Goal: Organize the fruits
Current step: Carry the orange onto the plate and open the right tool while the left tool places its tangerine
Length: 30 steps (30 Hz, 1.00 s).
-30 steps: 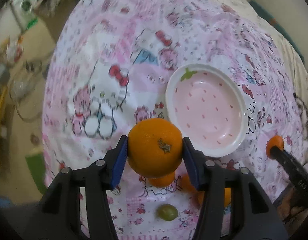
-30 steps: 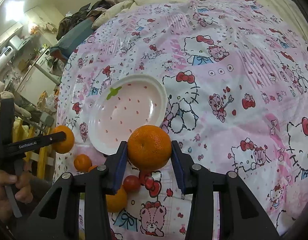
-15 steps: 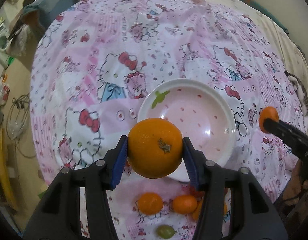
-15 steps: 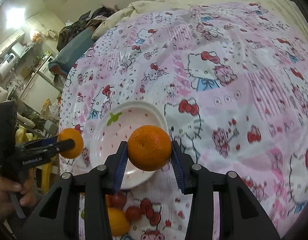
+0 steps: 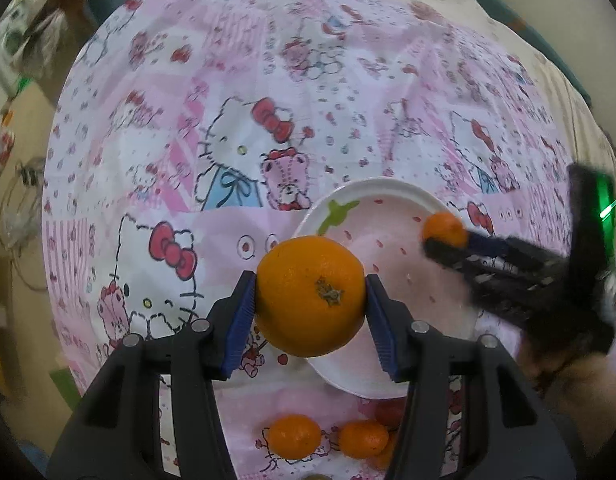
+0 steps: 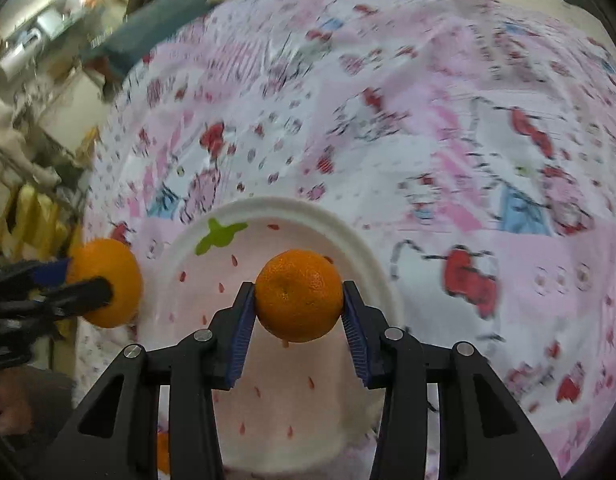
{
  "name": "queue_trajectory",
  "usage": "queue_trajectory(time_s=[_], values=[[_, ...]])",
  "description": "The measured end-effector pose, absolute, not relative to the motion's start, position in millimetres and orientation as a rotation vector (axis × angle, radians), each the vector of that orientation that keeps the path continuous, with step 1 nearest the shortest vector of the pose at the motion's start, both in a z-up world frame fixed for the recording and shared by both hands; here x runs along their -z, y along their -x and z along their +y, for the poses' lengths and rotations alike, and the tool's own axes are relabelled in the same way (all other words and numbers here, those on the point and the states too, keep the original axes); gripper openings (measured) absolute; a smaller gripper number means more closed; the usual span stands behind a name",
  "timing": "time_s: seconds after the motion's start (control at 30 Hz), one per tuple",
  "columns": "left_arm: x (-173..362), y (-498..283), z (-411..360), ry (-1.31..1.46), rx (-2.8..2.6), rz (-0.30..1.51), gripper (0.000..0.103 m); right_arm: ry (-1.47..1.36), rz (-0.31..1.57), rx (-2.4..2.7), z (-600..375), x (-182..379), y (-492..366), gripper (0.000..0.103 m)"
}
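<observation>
Left gripper (image 5: 310, 296): jaws clamped on a large orange (image 5: 310, 294), stem scar facing the camera, held above the plate's left rim and not touching it
Right gripper (image 6: 298, 298): jaws clamped on a smaller orange (image 6: 298, 294), held over the middle of the plate (image 6: 348, 232), clear of its surface
Plate: white rim, pink well with red flecks and a green leaf mark, nothing in it yet; sits on the pink cartoon-print cloth (image 5: 236, 92) near the cloth's near edge
Loose fruit on the cloth between plate and near edge: two small oranges (image 5: 294, 436) side by side; something red behind the finger, not identifiable

Judgement: both fruits are in transit to the plate, neither released

Risks:
- both grippers converge on one shallow plate; the fingers could knock together
- round fruit let go from height would roll off the low rim
- the large orange is at the rim, not over the well; released here it would likely land on the cloth
- right view is blurred, so height above the plate is uncertain
</observation>
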<state>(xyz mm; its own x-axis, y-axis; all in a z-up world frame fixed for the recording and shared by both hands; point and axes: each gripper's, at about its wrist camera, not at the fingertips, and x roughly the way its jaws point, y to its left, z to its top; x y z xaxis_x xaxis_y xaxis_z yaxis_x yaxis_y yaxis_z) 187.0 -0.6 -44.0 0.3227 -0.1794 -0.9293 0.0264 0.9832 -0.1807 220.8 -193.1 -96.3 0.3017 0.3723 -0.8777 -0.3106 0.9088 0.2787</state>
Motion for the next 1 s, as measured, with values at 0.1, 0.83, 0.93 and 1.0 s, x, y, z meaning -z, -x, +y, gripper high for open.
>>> queue_trajectory(time_s=[0.1, 0.83, 0.93, 1.0], values=[[42, -189, 5, 0.136, 0.113, 1.233, 0.049, -0.010, 1.189, -0.458, -178, 107, -220, 0.045], [52, -198, -26, 0.141, 0.207, 1.245, 0.049, -0.168, 1.100, -0.345, -248, 52, -168, 0.074], [58, -210, -38, 0.176, 0.215, 1.240, 0.049, -0.235, 1.090, -0.319, -266, 44, -154, 0.074], [62, -218, -45, 0.163, 0.210, 1.227, 0.049, -0.269, 1.086, -0.313, -273, 43, -148, 0.074]])
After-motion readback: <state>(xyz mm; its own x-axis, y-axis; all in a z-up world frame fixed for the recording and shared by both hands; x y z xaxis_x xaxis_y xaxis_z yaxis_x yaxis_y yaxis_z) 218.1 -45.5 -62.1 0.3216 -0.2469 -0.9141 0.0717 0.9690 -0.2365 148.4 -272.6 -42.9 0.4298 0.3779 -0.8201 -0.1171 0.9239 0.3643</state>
